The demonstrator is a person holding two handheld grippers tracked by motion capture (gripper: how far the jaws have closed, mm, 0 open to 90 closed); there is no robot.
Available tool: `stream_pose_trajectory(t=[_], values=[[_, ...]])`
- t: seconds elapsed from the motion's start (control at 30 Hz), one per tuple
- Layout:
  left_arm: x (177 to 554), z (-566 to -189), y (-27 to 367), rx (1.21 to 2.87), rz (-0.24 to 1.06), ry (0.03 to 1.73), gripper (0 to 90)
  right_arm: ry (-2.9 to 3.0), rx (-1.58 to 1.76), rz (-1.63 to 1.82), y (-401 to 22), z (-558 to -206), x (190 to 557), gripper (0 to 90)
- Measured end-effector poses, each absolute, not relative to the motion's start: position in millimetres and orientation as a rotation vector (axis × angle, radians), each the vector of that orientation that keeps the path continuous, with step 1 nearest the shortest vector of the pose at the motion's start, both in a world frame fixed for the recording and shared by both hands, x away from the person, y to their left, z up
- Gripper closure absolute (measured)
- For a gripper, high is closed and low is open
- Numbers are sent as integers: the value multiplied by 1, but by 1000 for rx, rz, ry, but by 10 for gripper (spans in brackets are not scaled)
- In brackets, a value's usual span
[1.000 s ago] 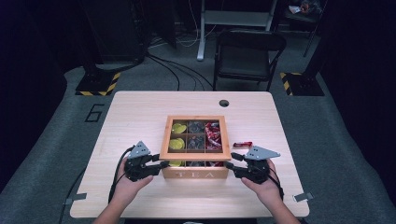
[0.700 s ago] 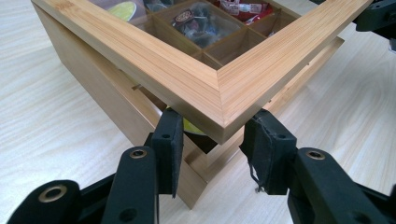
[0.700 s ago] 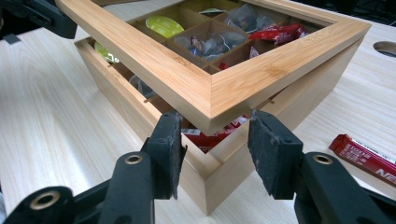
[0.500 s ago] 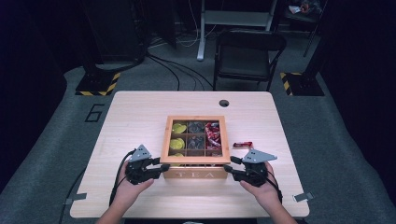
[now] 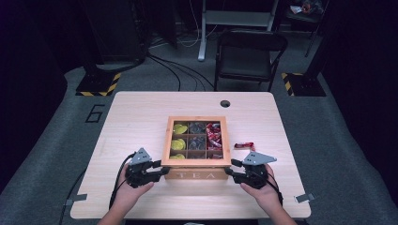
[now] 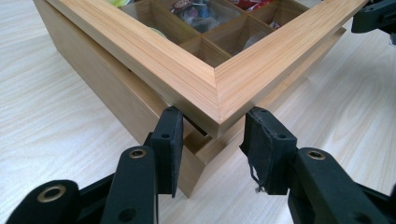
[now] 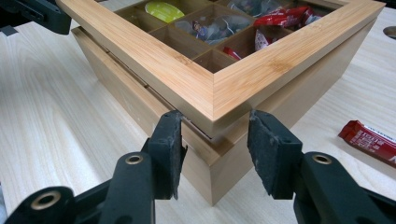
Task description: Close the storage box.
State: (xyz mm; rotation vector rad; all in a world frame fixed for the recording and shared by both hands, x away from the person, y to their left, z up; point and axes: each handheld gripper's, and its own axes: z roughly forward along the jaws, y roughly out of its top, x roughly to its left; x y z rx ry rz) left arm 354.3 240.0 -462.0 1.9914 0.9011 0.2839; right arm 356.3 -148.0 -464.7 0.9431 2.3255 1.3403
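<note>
Tea box lid [image 5: 196, 140] pinched at front corners by left tongs [image 5: 162, 169] and right tongs [image 5: 230, 169]; uneven lift could twist lid, slip grip.

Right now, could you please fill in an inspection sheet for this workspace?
Surface: light wooden table, round hole near far edge.
Job's things: wooden tea box; windowed lid slightly raised at the front corners; sachets in compartments.
Clutter: red packet right of the box.
Grippers: left gripper and right gripper each straddle a front lid corner; grip unclear.
Cables: black cable trails from left gripper; floor cables beyond.
Surroundings: folding chair, striped floor markers, dark room.
</note>
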Motion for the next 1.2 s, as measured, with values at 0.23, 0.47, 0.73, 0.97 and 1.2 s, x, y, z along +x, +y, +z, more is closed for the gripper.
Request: stream_pose_trajectory(t=[0.23, 0.47, 0.73, 0.97, 1.2], values=[[353, -463, 241, 1987, 280, 908, 581, 2327, 945, 1351, -148, -466, 356, 545], [352, -464, 240, 2015, 279, 913, 580, 2308, 966, 1379, -150, -466, 354, 540], [352, -467, 241, 2010, 268, 938, 566, 2310, 964, 1397, -151, -466, 356, 548], [347, -459, 250, 1938, 295, 927, 574, 2296, 969, 1388, -151, -466, 354, 538], [350, -457, 264, 1920, 295, 983, 545, 2275, 986, 1385, -155, -465, 357, 508]])
